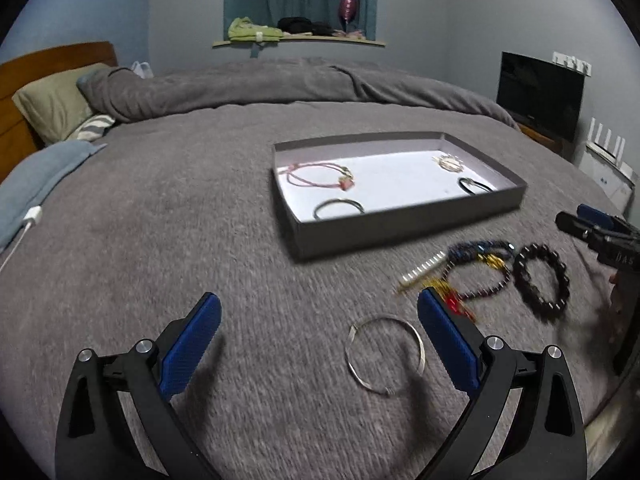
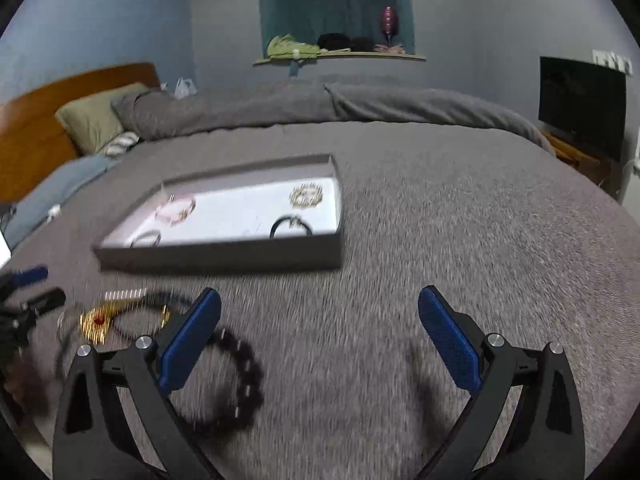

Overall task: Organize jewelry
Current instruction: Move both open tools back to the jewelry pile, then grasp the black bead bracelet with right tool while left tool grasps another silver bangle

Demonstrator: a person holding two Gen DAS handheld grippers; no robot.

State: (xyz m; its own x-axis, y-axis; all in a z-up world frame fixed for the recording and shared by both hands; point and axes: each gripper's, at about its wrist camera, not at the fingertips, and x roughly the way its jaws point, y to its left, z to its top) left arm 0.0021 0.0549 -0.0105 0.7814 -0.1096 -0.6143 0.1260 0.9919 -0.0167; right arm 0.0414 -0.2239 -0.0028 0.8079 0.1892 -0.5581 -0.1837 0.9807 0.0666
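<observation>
A grey tray (image 1: 404, 222) with a white floor lies on the bed and holds a pink cord bracelet (image 1: 320, 176), a dark ring (image 1: 338, 208), a black band (image 1: 474, 185) and a gold piece (image 1: 448, 162). My left gripper (image 1: 320, 332) is open just above the blanket; a thin silver bangle (image 1: 386, 356) lies between its fingers, near the right one. Loose jewelry lies to the right: a dark beaded bracelet (image 1: 542, 280), a blue and gold one (image 1: 480, 256) and a gold comb (image 1: 424, 270). My right gripper (image 2: 320, 320) is open and empty; the dark beaded bracelet (image 2: 240, 380) lies under its left finger.
The grey blanket (image 1: 160, 240) covers the bed. Pillows (image 1: 52, 100) and a wooden headboard stand at the far left. A white charger cable (image 1: 24, 228) lies at the left edge. A dark screen (image 1: 540, 92) stands at the right wall.
</observation>
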